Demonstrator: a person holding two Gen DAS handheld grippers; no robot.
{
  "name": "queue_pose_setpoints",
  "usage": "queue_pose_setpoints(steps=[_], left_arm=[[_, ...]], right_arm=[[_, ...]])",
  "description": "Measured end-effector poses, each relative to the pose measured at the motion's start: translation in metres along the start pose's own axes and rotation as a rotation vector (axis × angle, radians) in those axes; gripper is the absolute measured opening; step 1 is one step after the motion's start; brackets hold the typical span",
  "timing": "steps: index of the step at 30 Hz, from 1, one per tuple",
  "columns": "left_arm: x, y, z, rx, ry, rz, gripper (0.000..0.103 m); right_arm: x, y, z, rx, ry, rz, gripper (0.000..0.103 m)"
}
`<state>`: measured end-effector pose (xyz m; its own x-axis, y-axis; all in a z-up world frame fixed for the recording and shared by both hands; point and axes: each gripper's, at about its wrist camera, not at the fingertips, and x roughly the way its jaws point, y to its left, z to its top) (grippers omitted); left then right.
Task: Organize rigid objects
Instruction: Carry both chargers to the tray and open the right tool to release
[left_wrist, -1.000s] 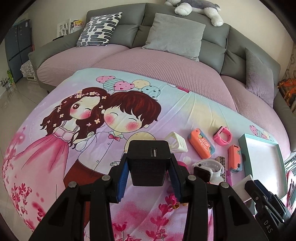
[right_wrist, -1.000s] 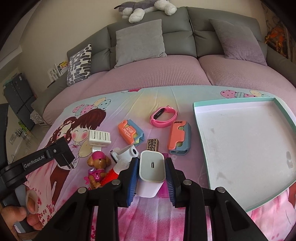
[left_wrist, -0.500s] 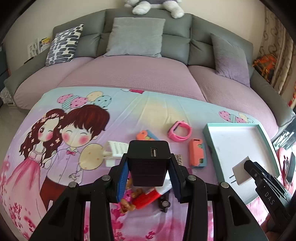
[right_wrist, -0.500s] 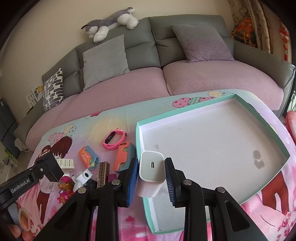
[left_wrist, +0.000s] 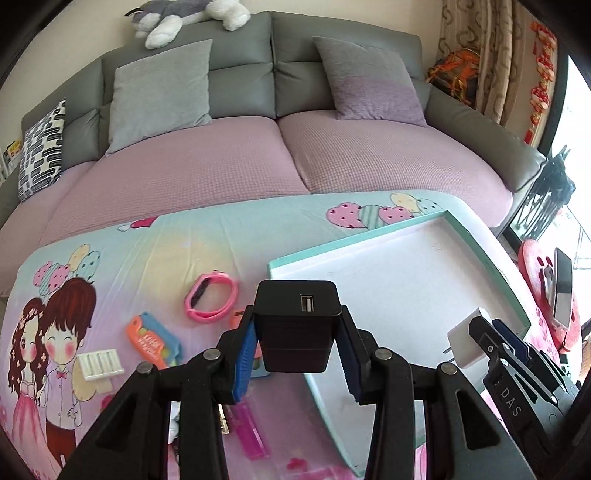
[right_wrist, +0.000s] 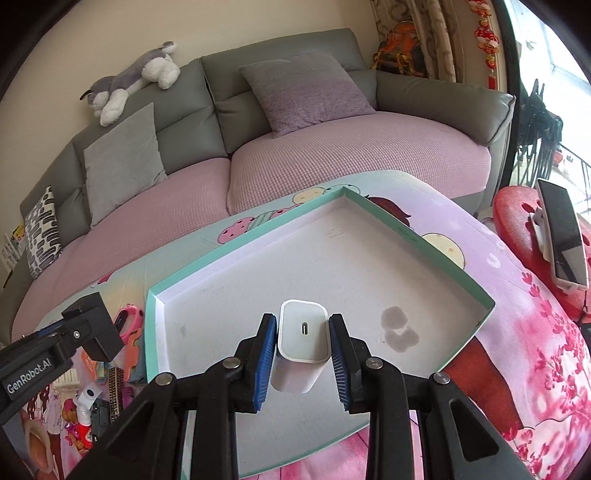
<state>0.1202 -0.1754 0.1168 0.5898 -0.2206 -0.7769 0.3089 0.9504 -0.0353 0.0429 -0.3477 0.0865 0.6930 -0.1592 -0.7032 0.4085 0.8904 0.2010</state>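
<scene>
My left gripper (left_wrist: 297, 354) is shut on a black charger block (left_wrist: 297, 325), held above the near left corner of the teal-rimmed white tray (left_wrist: 369, 236). My right gripper (right_wrist: 303, 350) is shut on a white charger block (right_wrist: 303, 343), held over the tray (right_wrist: 258, 240), which has nothing lying in it. In the left wrist view, the right gripper (left_wrist: 476, 343) and its white charger (left_wrist: 463, 343) show at the right, over the tray's right side. The left gripper's black charger (right_wrist: 98, 326) shows at the left of the right wrist view.
On the cartoon cloth (left_wrist: 221, 229) left of the tray lie a pink wristband (left_wrist: 210, 295), an orange case (left_wrist: 151, 339), a white ribbed block (left_wrist: 99, 363) and a pink comb (left_wrist: 251, 428). A sofa (left_wrist: 280, 162) lies behind. A phone (right_wrist: 561, 236) stands on a red stool at right.
Both grippers have swung to the right with their chargers. The tray now fills the right wrist view, and the left gripper has come from over the cloth to the tray's corner.
</scene>
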Motion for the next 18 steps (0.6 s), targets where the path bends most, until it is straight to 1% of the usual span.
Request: queue_pose_setpoints(steps=[5, 9, 11, 16, 17, 18], left_arm=[[0.027, -0.034, -0.009, 0.058, 0.039, -0.045, 0.043], [0.046, -0.048, -0.021, 0.068, 0.095, -0.063, 0.043], [0.046, -0.051, -0.021, 0.079, 0.094, -0.057, 0.043], [0.039, -0.047, -0.022, 0.060, 0.088, -0.058, 0.043], [0.037, -0.044, -0.022, 0.056, 0.086, -0.056, 0.046], [0.034, -0.042, -0.022, 0.052, 0.084, -0.056, 0.051]], right_arm=[[0.008, -0.012, 0.000, 0.032, 0.019, -0.012, 0.031], [0.013, -0.015, -0.002, 0.038, 0.033, -0.043, 0.031], [0.012, -0.014, -0.002, 0.041, 0.033, -0.042, 0.031], [0.014, -0.009, -0.003, 0.014, 0.034, -0.056, 0.032], [0.014, -0.009, -0.003, 0.014, 0.035, -0.057, 0.032], [0.014, -0.009, -0.003, 0.013, 0.035, -0.059, 0.032]])
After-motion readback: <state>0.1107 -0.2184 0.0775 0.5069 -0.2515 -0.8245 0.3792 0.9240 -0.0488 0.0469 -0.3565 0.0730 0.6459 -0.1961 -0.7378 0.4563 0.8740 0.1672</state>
